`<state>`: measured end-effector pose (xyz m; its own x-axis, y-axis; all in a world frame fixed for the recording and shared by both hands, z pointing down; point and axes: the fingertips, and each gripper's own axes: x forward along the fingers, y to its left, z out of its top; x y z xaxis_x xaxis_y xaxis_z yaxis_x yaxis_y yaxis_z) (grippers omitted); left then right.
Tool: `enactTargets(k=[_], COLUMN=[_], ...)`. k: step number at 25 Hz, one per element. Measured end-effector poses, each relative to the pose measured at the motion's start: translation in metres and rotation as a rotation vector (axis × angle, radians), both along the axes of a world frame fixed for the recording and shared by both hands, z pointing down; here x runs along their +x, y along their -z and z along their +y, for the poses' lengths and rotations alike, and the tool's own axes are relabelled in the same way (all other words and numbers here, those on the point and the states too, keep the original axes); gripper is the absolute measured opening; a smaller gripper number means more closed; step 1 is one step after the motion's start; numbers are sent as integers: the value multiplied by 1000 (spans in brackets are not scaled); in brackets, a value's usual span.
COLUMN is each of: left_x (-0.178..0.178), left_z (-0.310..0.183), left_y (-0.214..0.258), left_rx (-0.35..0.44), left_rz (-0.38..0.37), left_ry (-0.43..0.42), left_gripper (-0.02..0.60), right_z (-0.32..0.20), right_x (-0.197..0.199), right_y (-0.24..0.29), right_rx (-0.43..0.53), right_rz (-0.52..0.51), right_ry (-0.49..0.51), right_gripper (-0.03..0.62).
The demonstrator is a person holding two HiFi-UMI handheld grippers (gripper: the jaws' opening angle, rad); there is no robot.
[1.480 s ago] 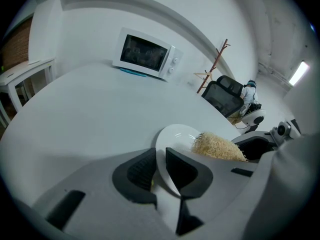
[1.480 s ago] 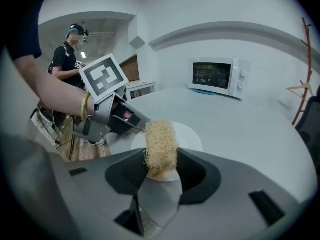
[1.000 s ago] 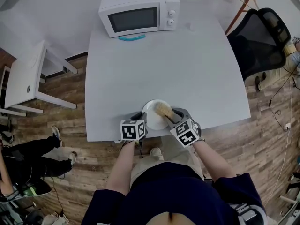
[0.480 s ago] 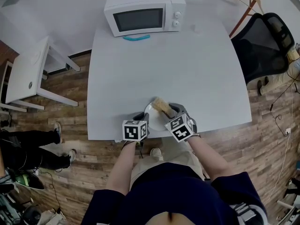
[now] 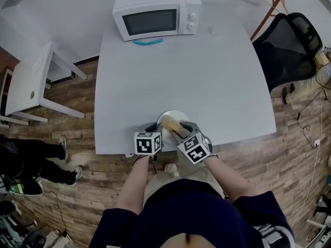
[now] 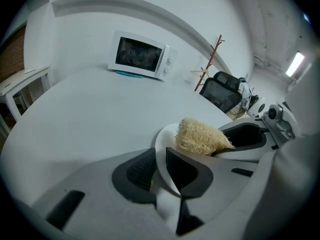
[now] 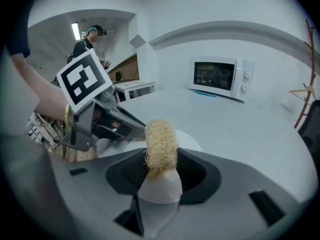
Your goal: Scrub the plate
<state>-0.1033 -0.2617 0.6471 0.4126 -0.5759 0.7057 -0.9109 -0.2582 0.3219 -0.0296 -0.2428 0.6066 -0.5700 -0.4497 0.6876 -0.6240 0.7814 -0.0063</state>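
The left tool (image 6: 160, 168) stays clamped on the near rim of the white plate (image 5: 179, 115) at the worktop (image 5: 181, 71) edge. The right tool (image 7: 160, 170), gripping a loofah scrubber (image 5: 169, 123), has slid it left across the plate.

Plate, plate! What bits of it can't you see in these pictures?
- Head view: the plate's near half is hidden under the left gripper, the right gripper and the loofah scrubber.
- Left gripper view: the loofah scrubber covers the plate's middle, so dirt there cannot be seen.
- Right gripper view: the loofah scrubber hides most of the plate.
- Head view: the teal thing by the microwave is too small to name.
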Motion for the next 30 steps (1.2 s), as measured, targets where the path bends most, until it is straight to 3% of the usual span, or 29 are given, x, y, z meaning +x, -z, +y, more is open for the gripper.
enactTargets(k=[7, 22, 30], left_x=[-1, -2, -9], left_z=[-1, -1, 0], left_y=[0, 0, 19], left_rx=[9, 19, 83], left_rz=[-11, -5, 34], left_ry=[3, 10, 52], left_gripper=[74, 74, 74], right_z=[21, 13, 19], right_x=[12, 42, 45], right_y=[0, 6, 39], right_rx=[-17, 26, 69], right_rz=[0, 43, -119], right_ry=[22, -89, -235], right_gripper=[172, 173, 173])
